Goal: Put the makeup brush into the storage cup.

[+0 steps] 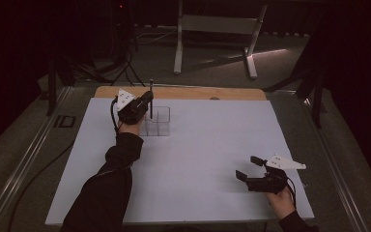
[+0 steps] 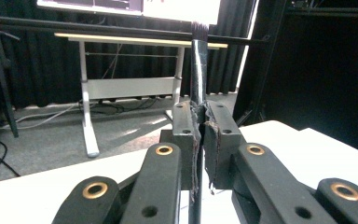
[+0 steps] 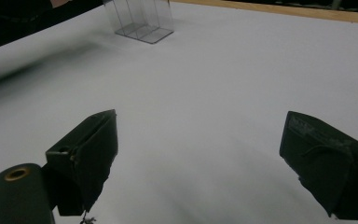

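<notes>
white matte table [image 1: 198, 159] under my hands, wooden strip at far edge; clear plastic divided box [image 1: 157, 121] at far left, its partitions plain in right gripper view [image 3: 142, 21]; my left gripper [image 1: 147, 99] clamped tight on thin dark upright brush [image 1: 151, 96] above box; left gripper view adds bristle tip [image 2: 199, 30]; my right gripper [image 1: 251, 167] near right, jaws wide, holding nothing.
</notes>
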Demonstrator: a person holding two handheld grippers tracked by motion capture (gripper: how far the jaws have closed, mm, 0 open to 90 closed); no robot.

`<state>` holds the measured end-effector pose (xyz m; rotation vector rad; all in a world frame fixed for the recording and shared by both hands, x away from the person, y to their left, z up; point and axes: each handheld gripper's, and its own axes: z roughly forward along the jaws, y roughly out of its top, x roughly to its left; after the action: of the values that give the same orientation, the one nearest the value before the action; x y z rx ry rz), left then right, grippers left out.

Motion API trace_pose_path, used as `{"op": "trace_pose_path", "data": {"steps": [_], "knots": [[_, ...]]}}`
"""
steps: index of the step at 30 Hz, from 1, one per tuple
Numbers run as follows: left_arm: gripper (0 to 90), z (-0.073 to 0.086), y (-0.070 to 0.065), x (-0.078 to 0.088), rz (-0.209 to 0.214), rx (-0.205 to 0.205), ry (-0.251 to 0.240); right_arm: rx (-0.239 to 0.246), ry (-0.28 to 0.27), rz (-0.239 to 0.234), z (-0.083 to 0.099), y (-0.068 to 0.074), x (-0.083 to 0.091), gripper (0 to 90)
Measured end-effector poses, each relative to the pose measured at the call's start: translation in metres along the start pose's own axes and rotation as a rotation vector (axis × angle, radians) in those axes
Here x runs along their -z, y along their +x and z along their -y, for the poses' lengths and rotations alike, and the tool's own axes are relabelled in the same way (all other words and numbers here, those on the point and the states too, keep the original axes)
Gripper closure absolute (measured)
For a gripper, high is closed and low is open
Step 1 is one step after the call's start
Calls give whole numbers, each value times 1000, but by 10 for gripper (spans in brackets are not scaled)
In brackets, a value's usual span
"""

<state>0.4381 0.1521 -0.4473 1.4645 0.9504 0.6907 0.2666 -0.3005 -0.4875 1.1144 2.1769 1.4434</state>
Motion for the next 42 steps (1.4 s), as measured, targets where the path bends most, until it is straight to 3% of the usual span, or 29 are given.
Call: {"op": "trace_pose_path", "data": {"steps": [7, 9, 10, 17, 24, 33, 34, 35, 37, 38, 40, 42], "knots": [[851, 6, -1, -2, -6, -6, 52, -3, 1, -2, 0, 0, 0, 114], [851, 8, -3, -3, -21, -19, 66, 0, 0, 0, 0, 0, 0, 114], [851, 9, -6, -4, -53, -37, 94, -1, -1, 0, 0, 0, 0, 114], [850, 13, -8, -5, -54, -40, 114, -3, 0, -1, 0, 0, 0, 114], [850, 18, -10, -3, -60, -16, 137, -4, -1, 0, 0, 0, 0, 114], [841, 22, -17, -5, -92, -39, 177, -6, 1, -2, 0, -1, 0, 114], [632, 20, -19, -5, -109, -50, 184, -3, 1, -1, 0, -1, 0, 114], [632, 19, -20, -5, -112, -52, 186, -3, 1, -1, 0, -1, 0, 114], [420, 15, -21, -7, -127, -48, 209, -5, 0, -1, 0, -1, -1, 114], [336, 12, -22, -9, -134, -33, 244, -6, 0, -1, 0, -1, -1, 114], [241, 10, -22, -10, -141, -30, 253, -4, 0, 1, 0, -1, 0, 114], [202, 7, -21, -11, -140, -20, 277, -5, -2, 1, 0, -1, 0, 114]]}}
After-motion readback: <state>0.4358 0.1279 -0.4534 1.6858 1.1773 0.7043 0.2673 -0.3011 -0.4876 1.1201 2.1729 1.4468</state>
